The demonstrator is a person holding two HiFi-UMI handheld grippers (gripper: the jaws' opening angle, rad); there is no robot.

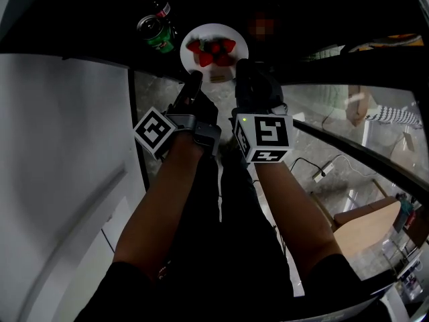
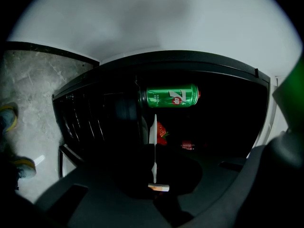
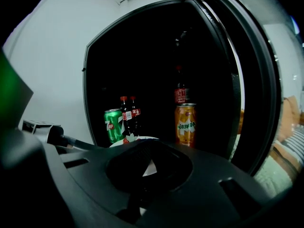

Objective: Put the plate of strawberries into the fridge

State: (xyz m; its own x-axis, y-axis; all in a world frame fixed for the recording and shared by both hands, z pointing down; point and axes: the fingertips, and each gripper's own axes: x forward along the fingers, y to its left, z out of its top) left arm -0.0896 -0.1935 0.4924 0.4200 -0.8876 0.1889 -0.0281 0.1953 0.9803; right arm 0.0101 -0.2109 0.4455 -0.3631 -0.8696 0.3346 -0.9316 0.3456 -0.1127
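Note:
A white plate (image 1: pixel 214 35) bearing red strawberries (image 1: pixel 212 51) hangs inside the dark fridge opening, held from both sides. My left gripper (image 1: pixel 195 78) is shut on the plate's near-left rim. In the left gripper view the plate (image 2: pixel 153 127) shows edge-on as a thin white line running between the closed jaws, with a strawberry (image 2: pixel 162 131) beside it. My right gripper (image 1: pixel 242 66) is shut on the near-right rim. In the right gripper view the plate (image 3: pixel 138 138) peeks over the jaws.
A green soda can (image 1: pixel 155 33) (image 3: pixel 113 125) stands in the fridge left of the plate, with cola bottles (image 3: pixel 130 115) behind it. An orange can (image 3: pixel 185 124) stands at the right. The open fridge door (image 3: pixel 249 84) is to the right. A power strip (image 1: pixel 324 172) lies on the marble floor.

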